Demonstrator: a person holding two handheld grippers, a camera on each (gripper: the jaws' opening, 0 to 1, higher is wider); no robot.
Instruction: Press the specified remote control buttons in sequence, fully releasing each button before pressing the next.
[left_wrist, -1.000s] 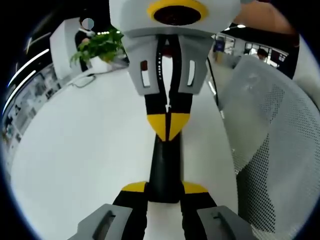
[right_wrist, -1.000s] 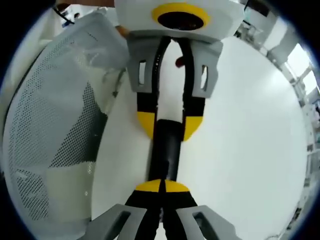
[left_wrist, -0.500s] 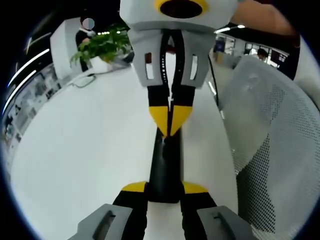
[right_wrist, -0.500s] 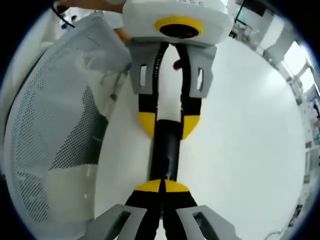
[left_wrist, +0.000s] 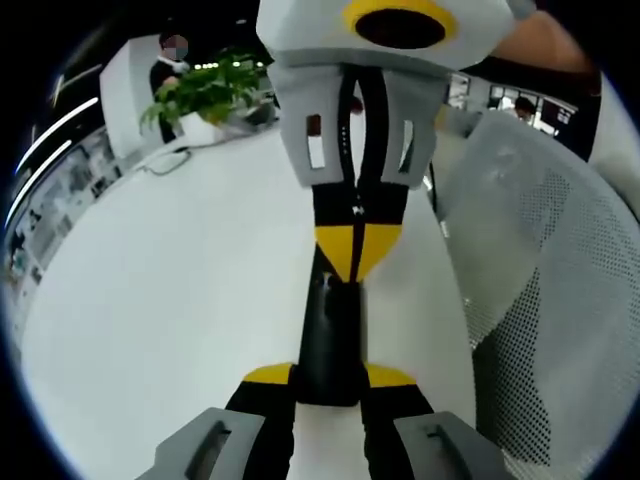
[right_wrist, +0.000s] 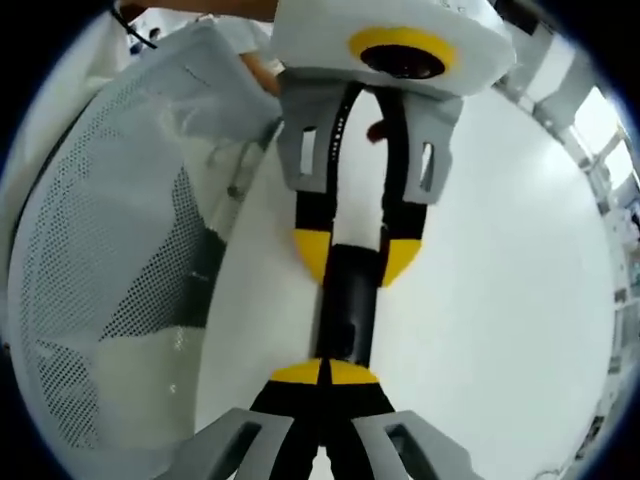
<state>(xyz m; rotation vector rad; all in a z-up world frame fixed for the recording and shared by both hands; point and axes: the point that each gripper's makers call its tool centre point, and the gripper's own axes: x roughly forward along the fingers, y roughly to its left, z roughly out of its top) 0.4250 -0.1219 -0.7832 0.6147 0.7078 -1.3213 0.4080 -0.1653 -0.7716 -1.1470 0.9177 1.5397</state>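
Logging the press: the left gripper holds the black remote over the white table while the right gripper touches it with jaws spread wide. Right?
Not quite: the right gripper has its jaws shut, tips together at the remote, as the left gripper view shows. The rest holds.

Remote (left_wrist: 330, 335) on table (left_wrist: 160, 300) (chair (left_wrist: 540, 270) right).

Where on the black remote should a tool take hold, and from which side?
Grip the remote at one end, across its narrow width, coming in along its length, as the left tool does. The body is long and slim, so the jaws span it easily. This leaves the top face free for the right tool and its shut tips.
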